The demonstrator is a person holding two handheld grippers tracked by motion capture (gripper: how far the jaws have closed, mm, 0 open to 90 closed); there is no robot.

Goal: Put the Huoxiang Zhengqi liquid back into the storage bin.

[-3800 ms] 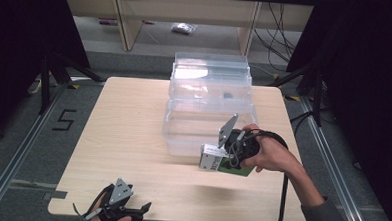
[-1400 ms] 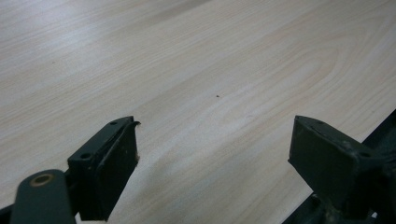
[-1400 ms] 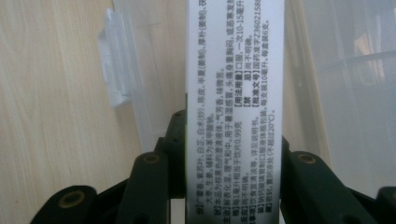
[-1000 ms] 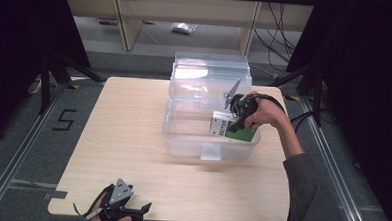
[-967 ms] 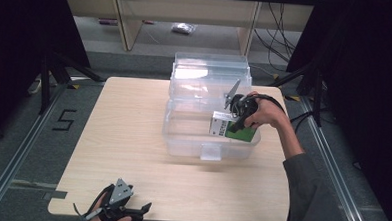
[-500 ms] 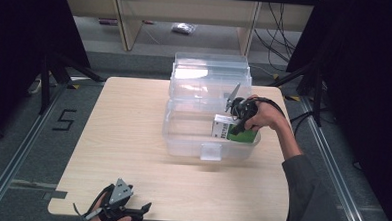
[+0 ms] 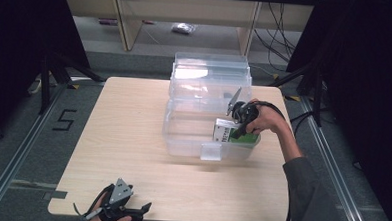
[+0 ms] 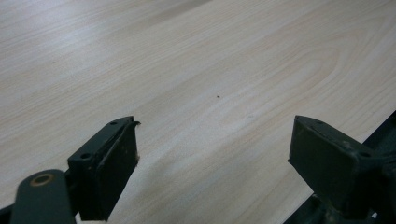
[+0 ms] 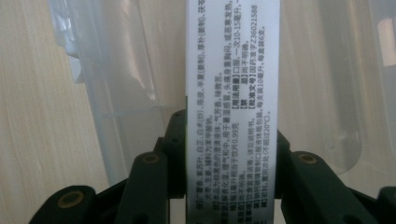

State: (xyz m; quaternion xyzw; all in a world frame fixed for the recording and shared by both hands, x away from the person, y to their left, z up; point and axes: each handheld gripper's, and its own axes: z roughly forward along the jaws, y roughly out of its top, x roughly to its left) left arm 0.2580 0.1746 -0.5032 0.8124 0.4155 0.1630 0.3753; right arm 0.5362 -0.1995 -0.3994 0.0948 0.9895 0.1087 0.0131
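So the right gripper [image 7: 232,128] has its jaws clamped on both sides of a white and green box [image 7: 226,131], the kind with small printed text down its narrow white face [image 9: 232,107]. In the right gripper view the two black jaws press flat against that box from left and right, no gap on either side. The box sits inside the clear plastic bin [image 7: 192,140], at the bin's right end, close to its front wall, and it looks roughly upright, though I can't tell if its bottom is touching the bin floor. The bin's lid [image 7: 210,73] stands open at the bin's far side. The person's right hand [image 7: 263,121] reaches over the bin's right wall.

The left gripper [image 7: 129,212] is well away from the bin, down at the near edge of the wooden table [image 7: 118,132], to the bin's front left. Its jaws are spread wide with nothing between them, just bare tabletop [image 8: 210,70] showing in the left gripper view.
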